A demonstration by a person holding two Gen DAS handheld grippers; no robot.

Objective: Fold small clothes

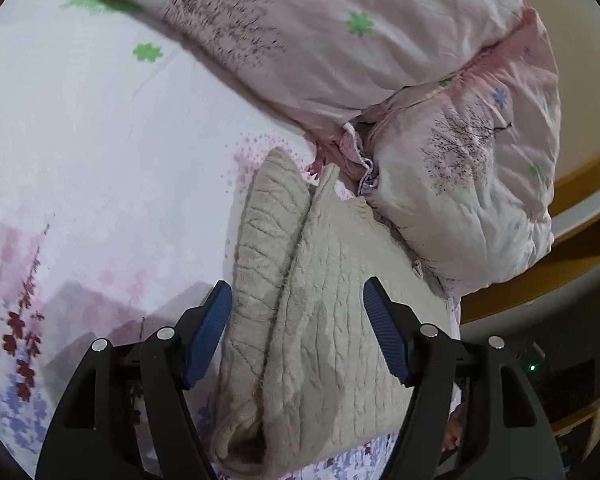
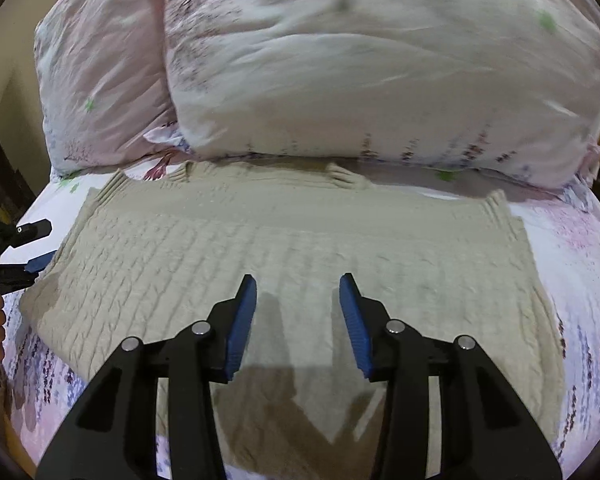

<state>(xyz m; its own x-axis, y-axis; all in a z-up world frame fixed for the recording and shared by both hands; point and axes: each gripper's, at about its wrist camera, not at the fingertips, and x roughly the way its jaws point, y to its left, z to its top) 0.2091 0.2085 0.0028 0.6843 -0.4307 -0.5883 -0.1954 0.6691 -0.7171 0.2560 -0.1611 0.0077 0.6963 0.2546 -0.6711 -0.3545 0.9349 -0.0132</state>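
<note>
Floral bedsheet (image 1: 80, 152) spread flat; pink printed duvet (image 1: 340, 40) bunched along far side; wooden bed frame (image 1: 540, 292) beyond.

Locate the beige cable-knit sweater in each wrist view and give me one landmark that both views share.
Left wrist view: the beige cable-knit sweater fills the lower centre, seen end-on, running up from between the open left gripper fingers.
Right wrist view: the sweater lies spread flat across the middle, beyond the open right gripper.
Shared landmark: the pink tree-printed quilt bunched behind the sweater.
</note>
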